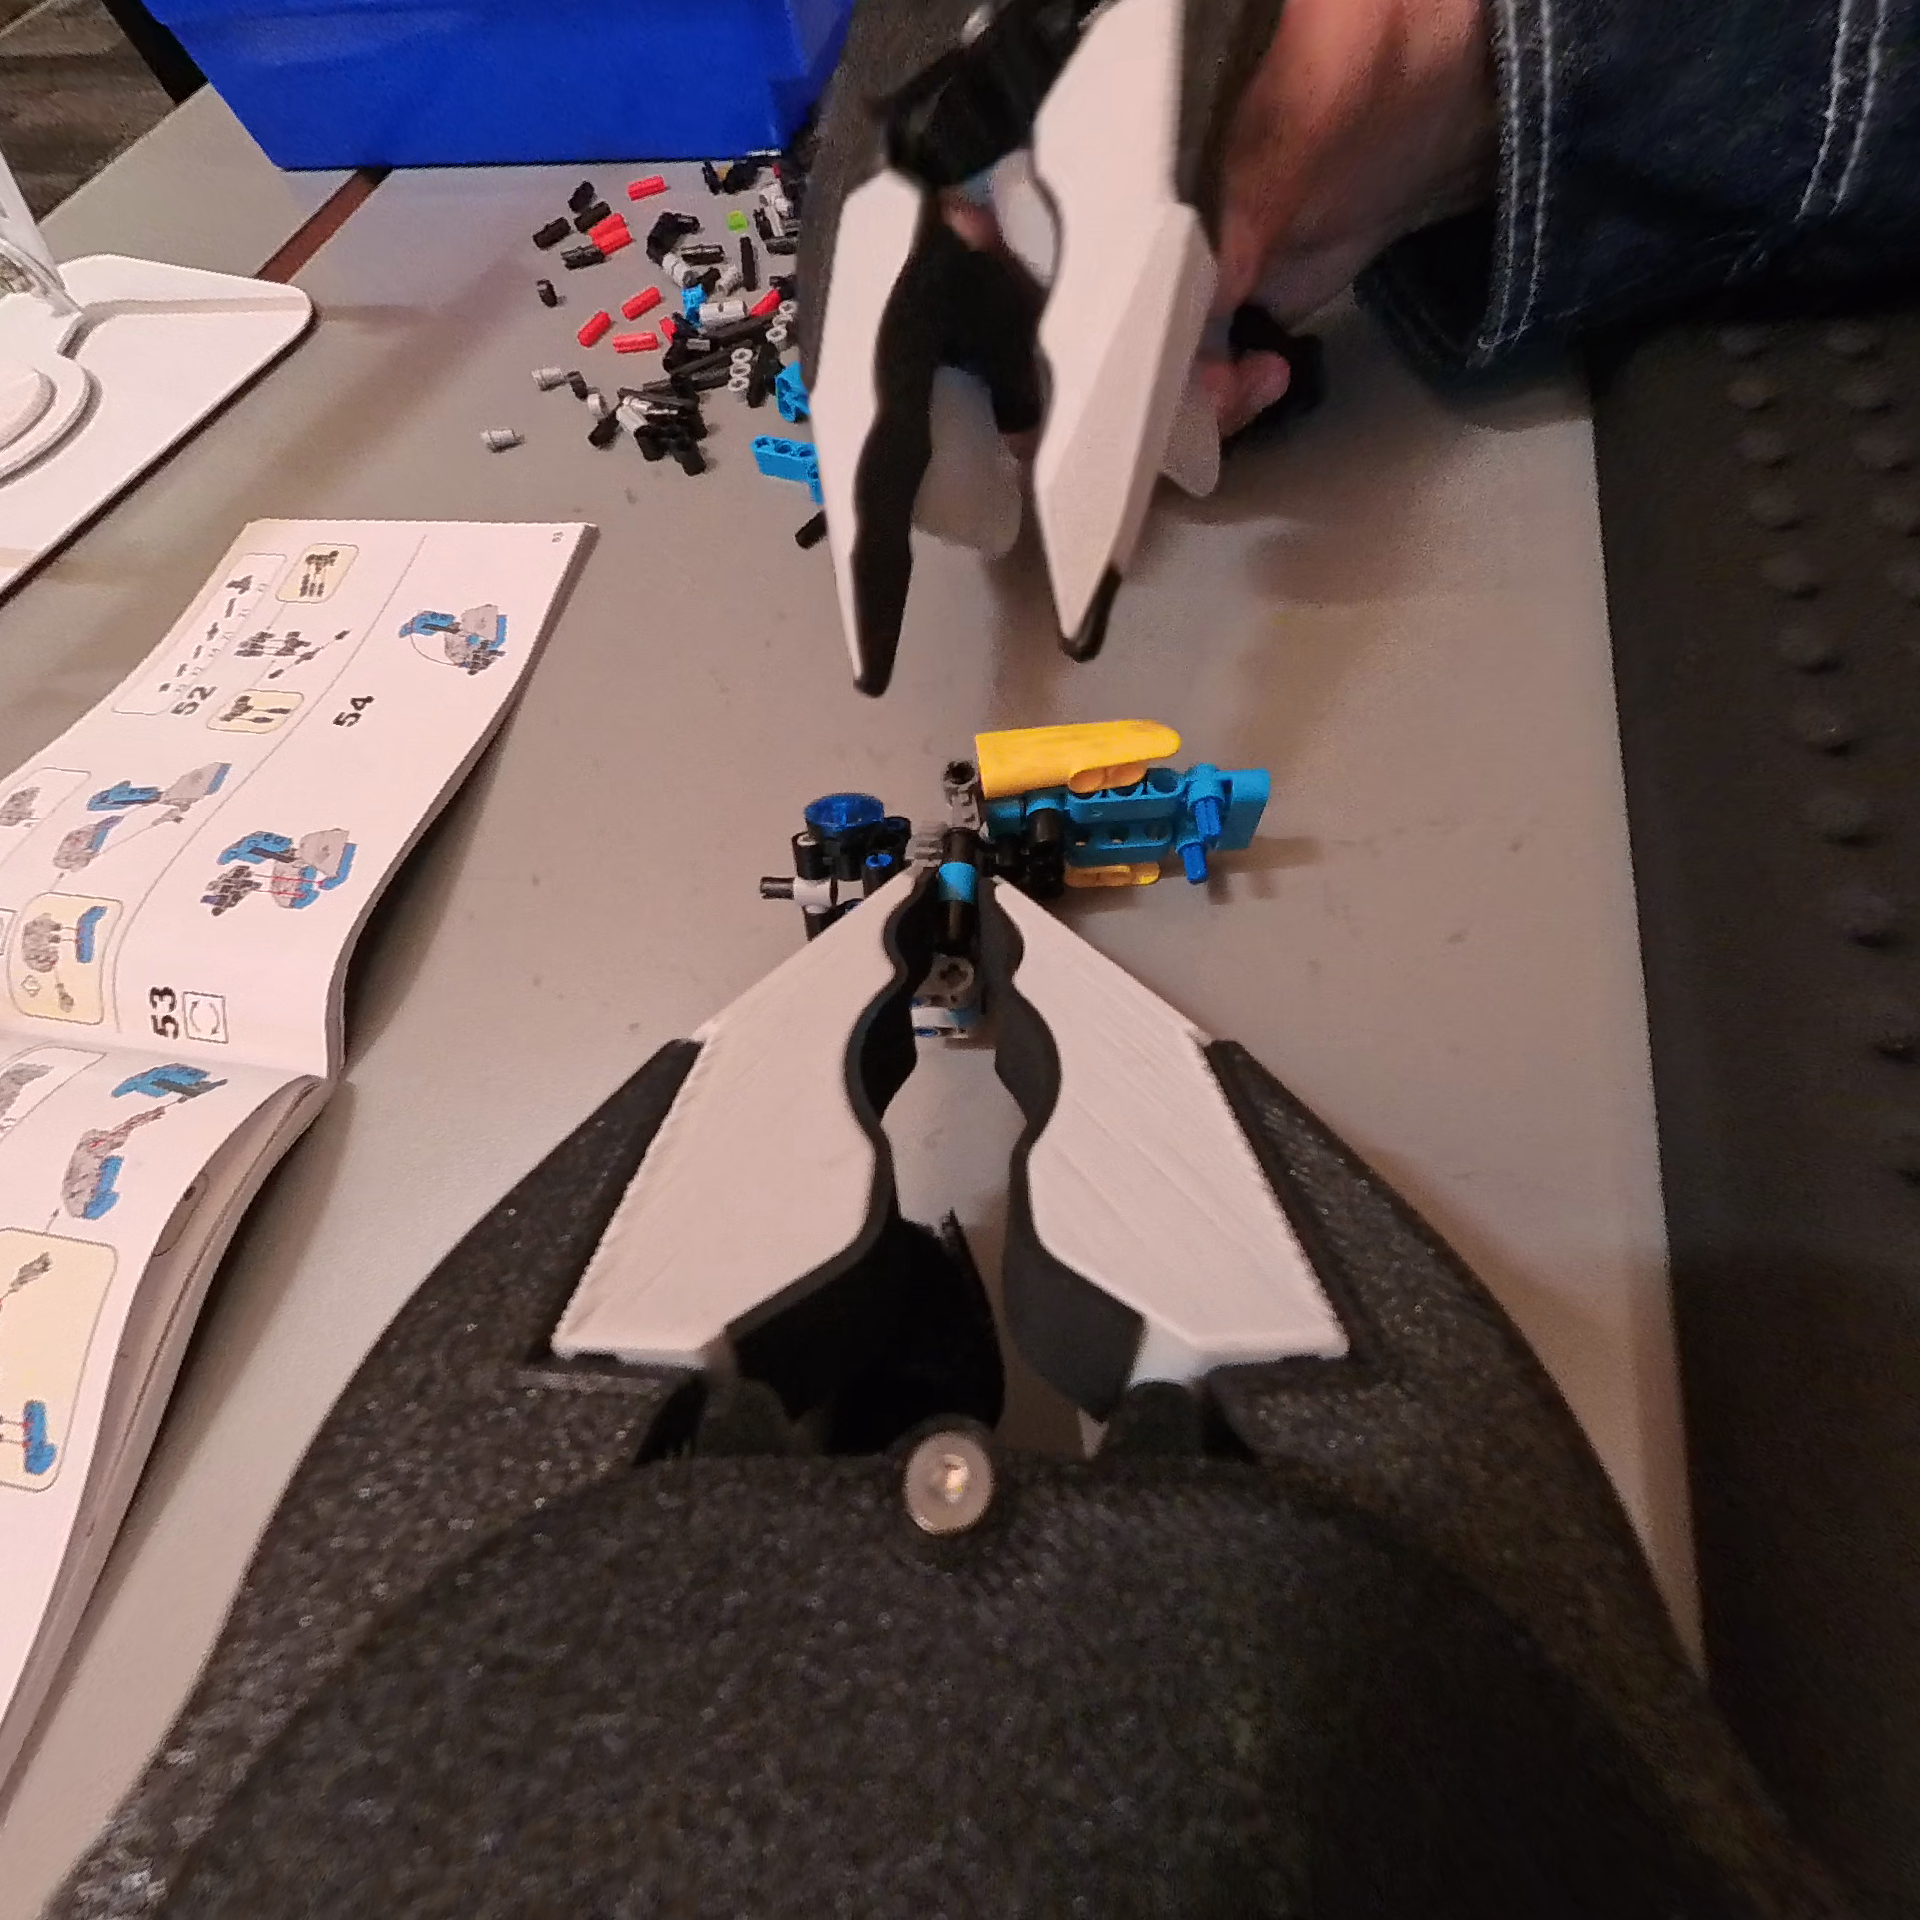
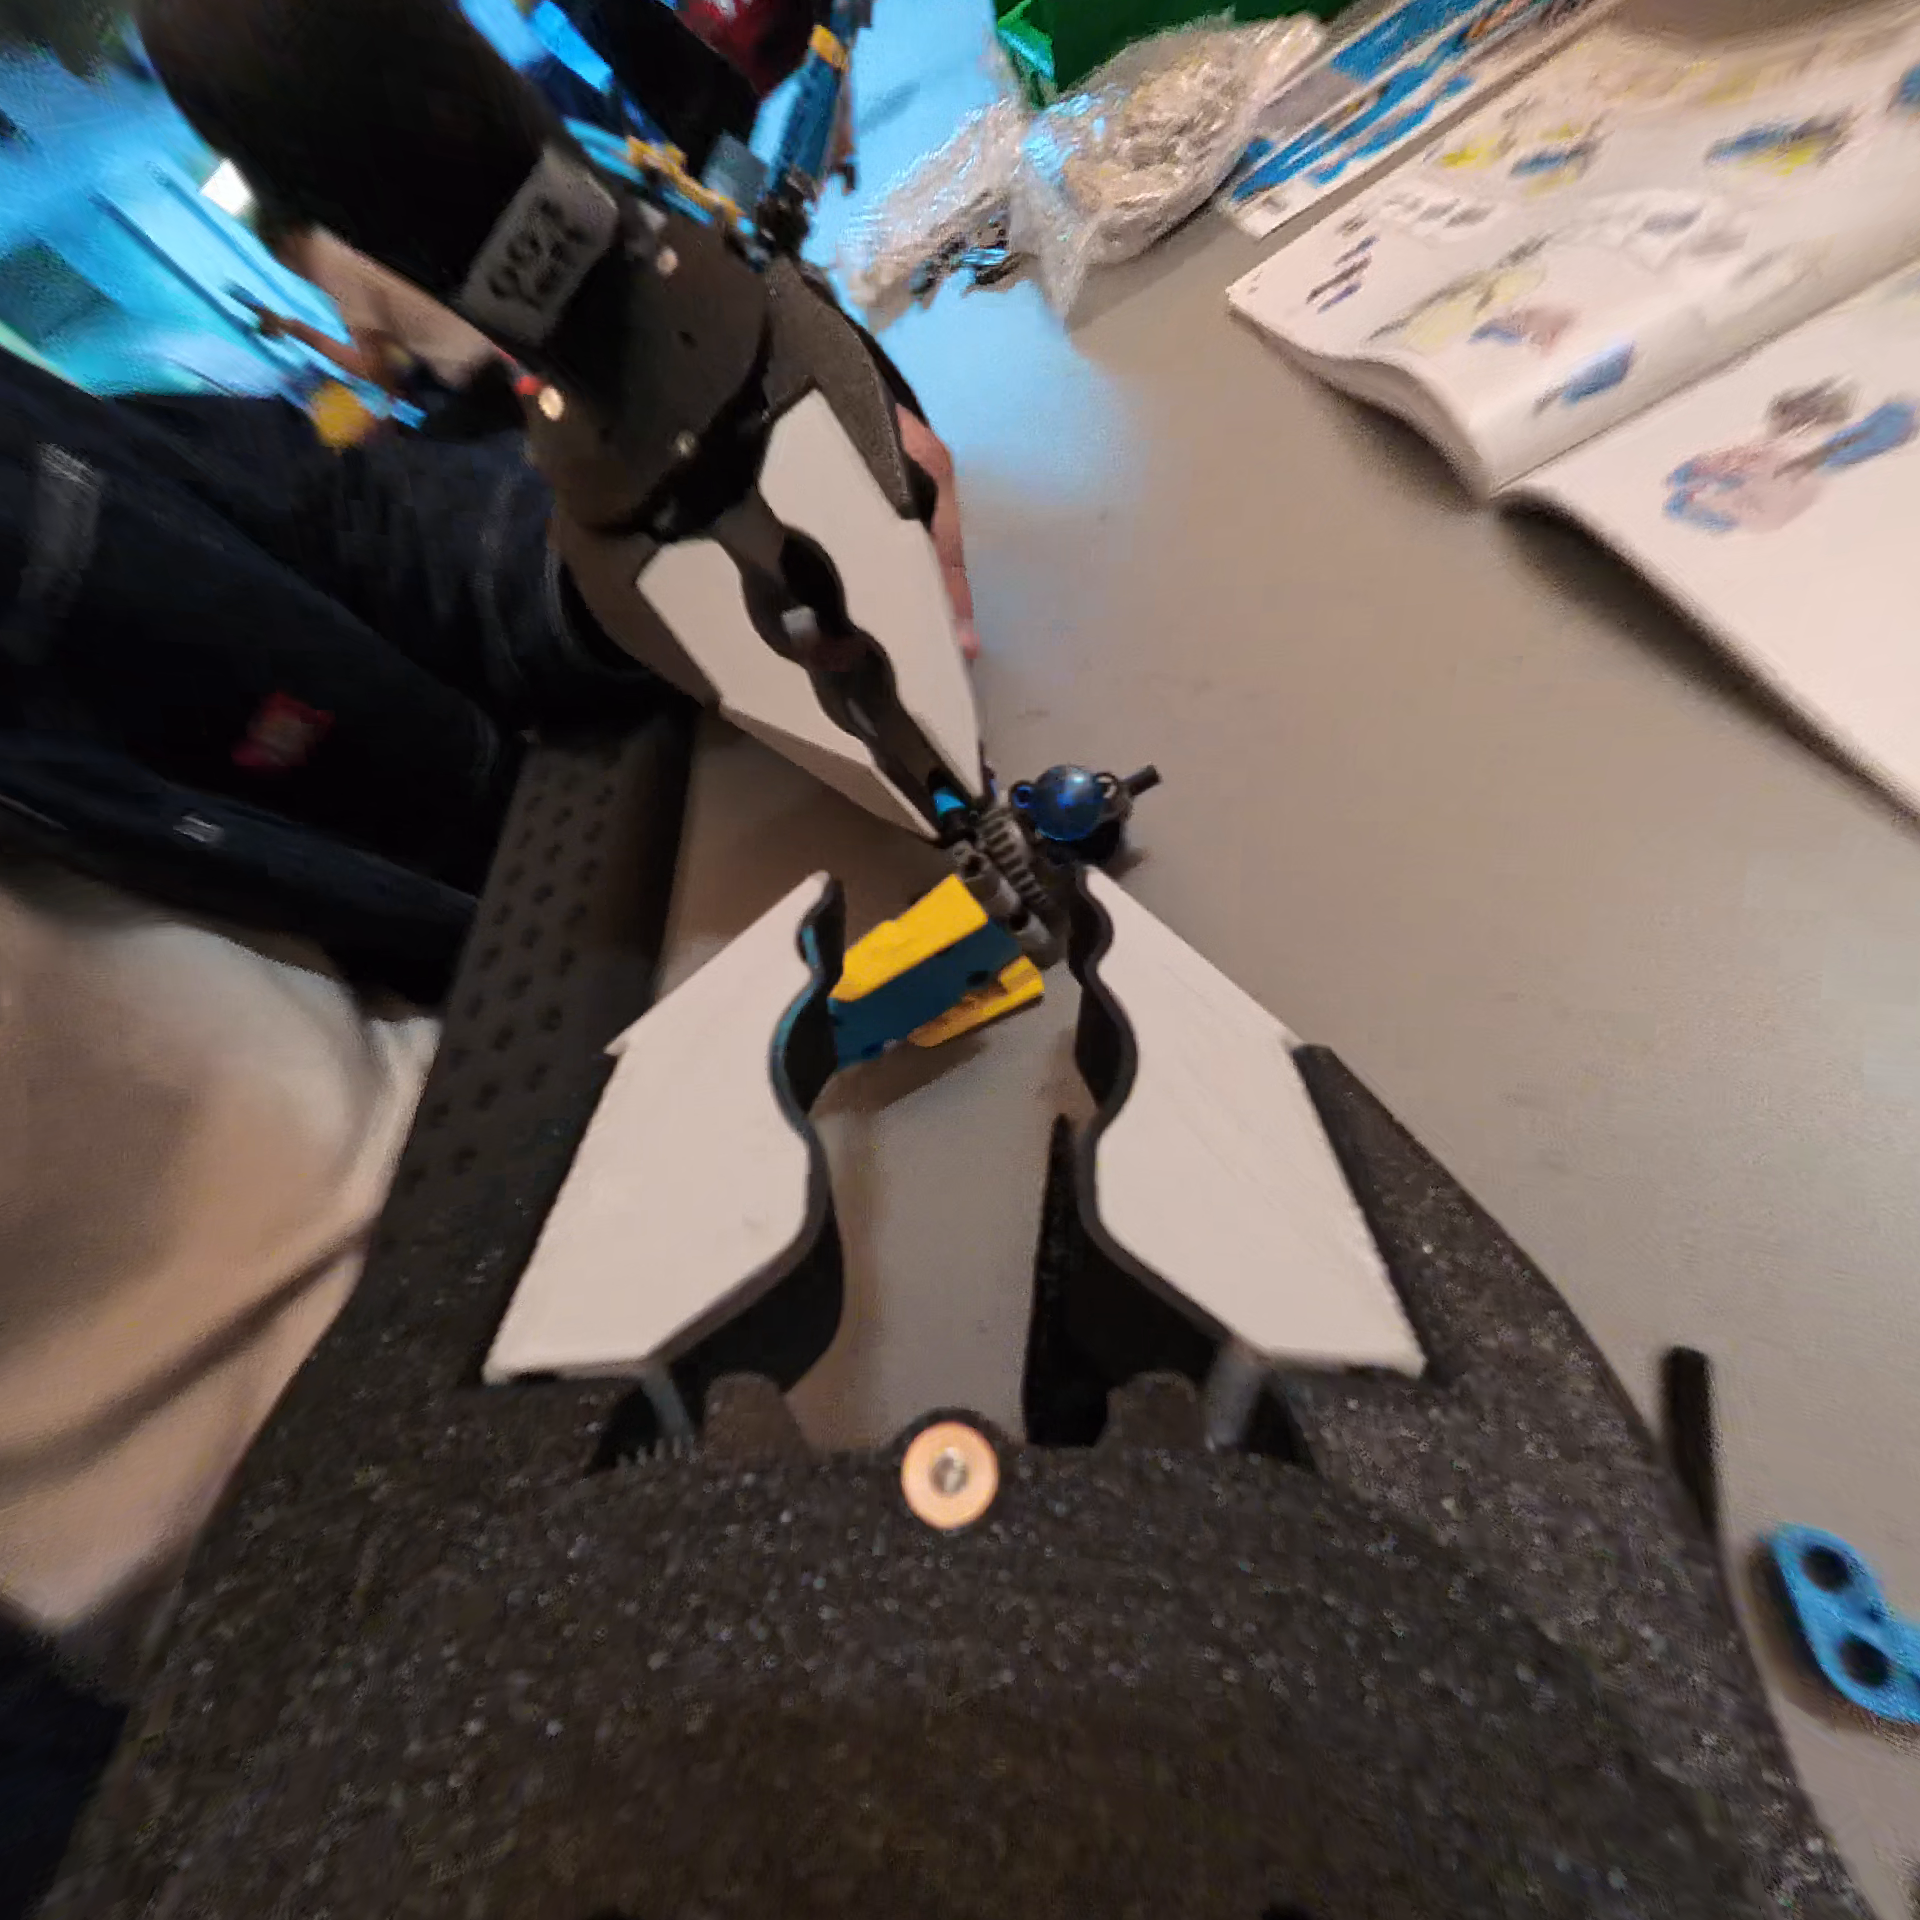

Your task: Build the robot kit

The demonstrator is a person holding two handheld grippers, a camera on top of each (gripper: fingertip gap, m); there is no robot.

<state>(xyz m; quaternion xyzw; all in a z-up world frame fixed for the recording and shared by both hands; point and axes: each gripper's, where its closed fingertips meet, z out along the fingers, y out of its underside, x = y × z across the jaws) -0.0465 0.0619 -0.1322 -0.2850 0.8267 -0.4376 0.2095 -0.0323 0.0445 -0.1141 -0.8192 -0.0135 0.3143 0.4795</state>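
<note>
A small brick model (image 1: 1039,821) of blue, yellow and black parts lies on the grey table (image 1: 623,790). My left gripper (image 1: 954,883) is shut on a black and blue stem of the model; it also shows in the right wrist view (image 2: 961,800), gripping from the far side. My right gripper (image 2: 956,883) is open, its fingers straddling the model's yellow and blue end (image 2: 925,977) without closing. In the left wrist view the right gripper (image 1: 977,665) hovers open just beyond the model.
An open instruction booklet (image 1: 208,831) lies at the left. A pile of loose black, red and blue pieces (image 1: 675,322) sits in front of a blue bin (image 1: 499,73). A dark studded mat (image 1: 1766,727) borders the table's right. A loose blue piece (image 2: 1839,1631) lies near my right gripper. Less than 4 cm separates the two grippers' tips. The loose blue piece (image 2: 1839,1631) lies around 12 centimetres away from my right fingertips.
</note>
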